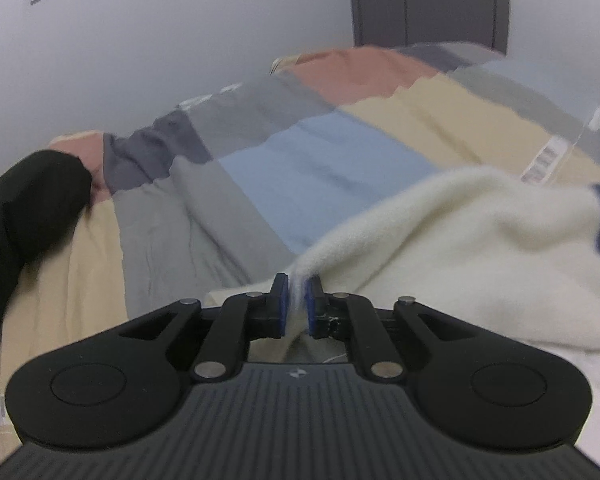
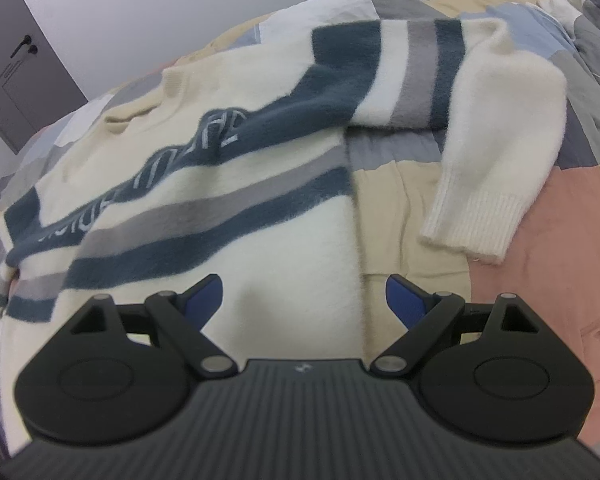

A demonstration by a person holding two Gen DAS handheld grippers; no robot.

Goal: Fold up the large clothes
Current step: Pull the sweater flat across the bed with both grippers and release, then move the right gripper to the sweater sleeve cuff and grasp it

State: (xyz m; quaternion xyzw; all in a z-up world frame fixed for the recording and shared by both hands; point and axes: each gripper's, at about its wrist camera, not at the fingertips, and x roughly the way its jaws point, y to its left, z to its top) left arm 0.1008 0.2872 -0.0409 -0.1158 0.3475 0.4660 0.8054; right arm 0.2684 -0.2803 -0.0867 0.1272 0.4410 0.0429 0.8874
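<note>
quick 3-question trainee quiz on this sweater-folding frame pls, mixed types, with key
1. True or false: the left gripper is pinching the cream sweater.
2. The right gripper is: A) shut on the sleeve, B) open above the sweater's lower body, C) holding the quilt.
3. Fill in: the sleeve lying on the patchwork quilt ends in a ribbed ____.

Key: 1 true; 2 B; 3 cuff.
</note>
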